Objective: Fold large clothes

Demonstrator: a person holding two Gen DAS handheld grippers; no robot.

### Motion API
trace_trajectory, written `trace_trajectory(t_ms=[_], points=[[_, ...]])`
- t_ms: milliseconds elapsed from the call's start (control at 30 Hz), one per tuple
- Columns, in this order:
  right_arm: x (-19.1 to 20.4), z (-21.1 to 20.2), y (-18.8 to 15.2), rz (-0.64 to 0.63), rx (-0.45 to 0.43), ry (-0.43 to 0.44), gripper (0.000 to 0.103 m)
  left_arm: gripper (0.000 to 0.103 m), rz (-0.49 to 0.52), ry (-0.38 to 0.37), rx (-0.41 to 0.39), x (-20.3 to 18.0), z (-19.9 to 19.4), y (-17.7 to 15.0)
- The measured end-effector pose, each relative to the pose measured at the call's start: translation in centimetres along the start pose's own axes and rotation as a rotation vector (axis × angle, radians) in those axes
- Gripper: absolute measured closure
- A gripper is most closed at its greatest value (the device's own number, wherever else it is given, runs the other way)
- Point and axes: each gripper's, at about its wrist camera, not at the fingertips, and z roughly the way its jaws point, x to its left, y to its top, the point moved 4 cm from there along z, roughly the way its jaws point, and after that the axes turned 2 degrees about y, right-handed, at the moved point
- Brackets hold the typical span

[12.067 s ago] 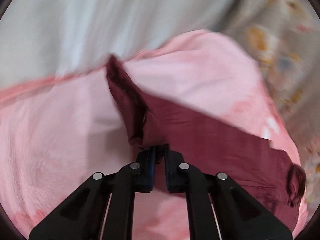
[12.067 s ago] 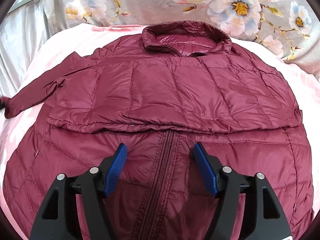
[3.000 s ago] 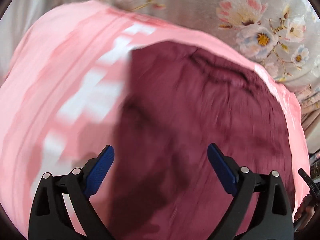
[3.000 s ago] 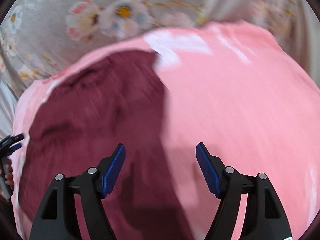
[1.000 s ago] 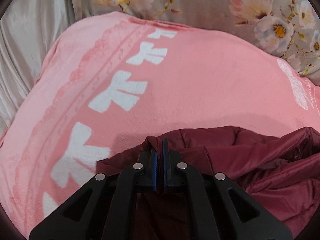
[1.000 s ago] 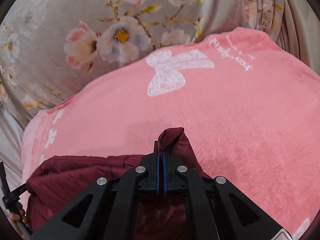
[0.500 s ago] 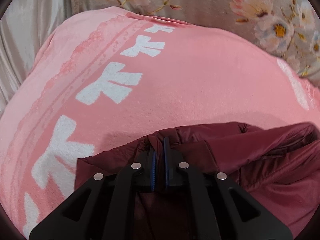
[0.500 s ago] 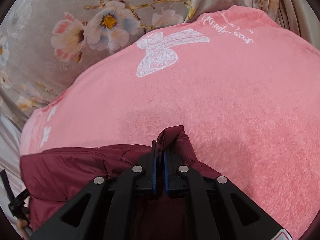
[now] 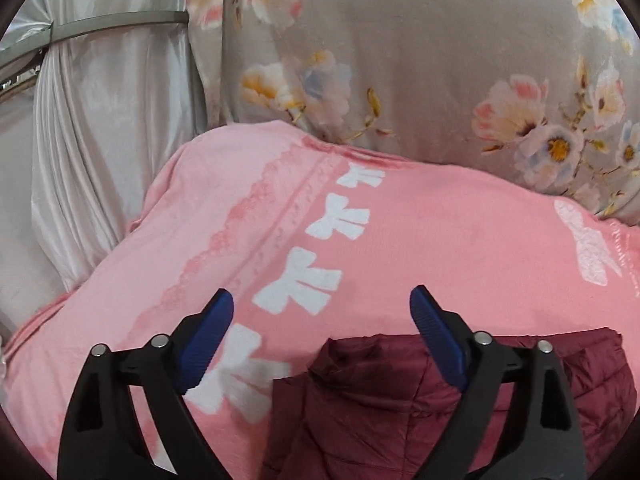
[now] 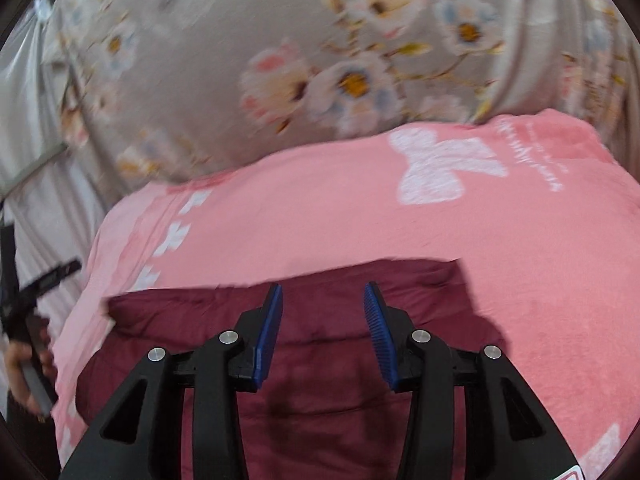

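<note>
The maroon quilted jacket (image 9: 392, 396) lies folded on the pink blanket (image 9: 440, 240), its far edge straight across in the right wrist view, jacket (image 10: 328, 360). My left gripper (image 9: 320, 312) hovers above the jacket's left corner, its jaws opening wide with nothing between the blue pads. My right gripper (image 10: 323, 304) hangs over the jacket's middle, jaws opening too, and empty. The pads of both stand clear of the cloth. The left gripper also shows, held in a hand (image 10: 24, 364), at the left edge of the right wrist view.
A grey floral curtain (image 9: 420, 60) hangs behind the bed, with a silvery tied-back drape (image 9: 108, 120) at the left. White bows (image 9: 300, 280) and a white butterfly (image 10: 440, 168) are printed on the blanket, which spreads bare beyond the jacket.
Both grippers were shut on the jacket's folded edge; they have let go, opened, and lifted up and back. The jacket has dropped flat onto the blanket.
</note>
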Motion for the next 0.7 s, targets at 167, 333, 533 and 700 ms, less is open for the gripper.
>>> trace_trajectory(t_ms=[167,333,533,700], points=[[3.6,4.3,-0.9,-0.046,0.099,0.037,0.060,0.027,0.033,-0.170,0.093,-2.7,-0.1,-1.5],[5.9,8.2,-0.3,-0.070,0.152,0.011,0.061,0.034,0.113,-0.295,0.212,-9.0,2.4,-5.6],[3.9,12.0,-1.6,-0.100,0.218,-0.098,0.066,0.033,0.146,-0.270,0.278,-12.9,6.0,-9.0],[1.8,13.5,-2.2,-0.024,0.224,-0.071,0.069,0.030,0.144,-0.266,0.251,-13.6,7.6,-9.5]])
